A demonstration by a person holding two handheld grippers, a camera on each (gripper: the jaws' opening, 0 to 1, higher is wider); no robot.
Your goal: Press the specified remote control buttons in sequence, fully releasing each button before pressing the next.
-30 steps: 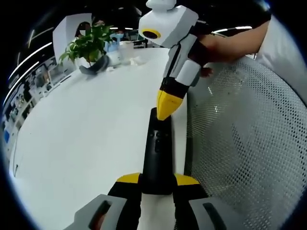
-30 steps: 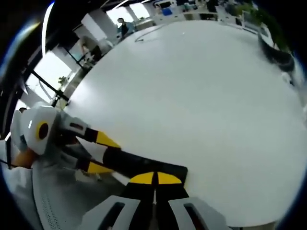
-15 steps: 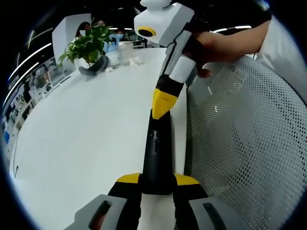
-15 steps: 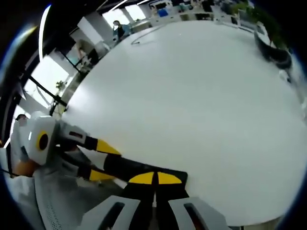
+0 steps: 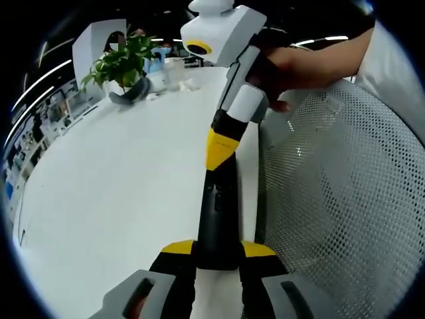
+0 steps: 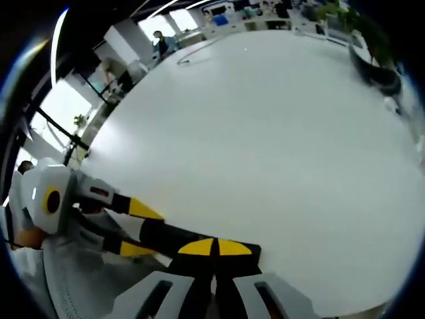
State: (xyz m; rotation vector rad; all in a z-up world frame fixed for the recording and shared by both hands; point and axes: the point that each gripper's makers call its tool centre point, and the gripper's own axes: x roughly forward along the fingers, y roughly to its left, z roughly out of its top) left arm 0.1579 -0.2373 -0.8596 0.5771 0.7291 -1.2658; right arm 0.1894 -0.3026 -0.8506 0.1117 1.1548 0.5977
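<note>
At the bottom centre of the left gripper view, the left gripper (image 5: 217,256) is clamped on the near end of the remote (image 5: 219,209), a yellow tip on either side of the black body. The remote runs straight up the frame from there, long axis along the jaws, lying over the white worktop (image 5: 113,193) near its edge, with a mesh chair back (image 5: 339,199) at right. Its buttons sit about midway along the upper face.

The right gripper (image 5: 217,147) comes down from the upper centre, held by a hand (image 5: 282,70), its yellow tips pressed together with nothing between them. The tips sit at the remote's far end; whether they touch it I cannot tell. In the right gripper view the same tips (image 6: 214,247) lie at the bottom centre over that end, and the left gripper (image 6: 133,229) reaches in from the lower left.

So the pressing gripper is beyond the buttons; any press probably means coming back along the remote toward the left gripper.

A plant (image 5: 126,63) stands at the upper left.
</note>
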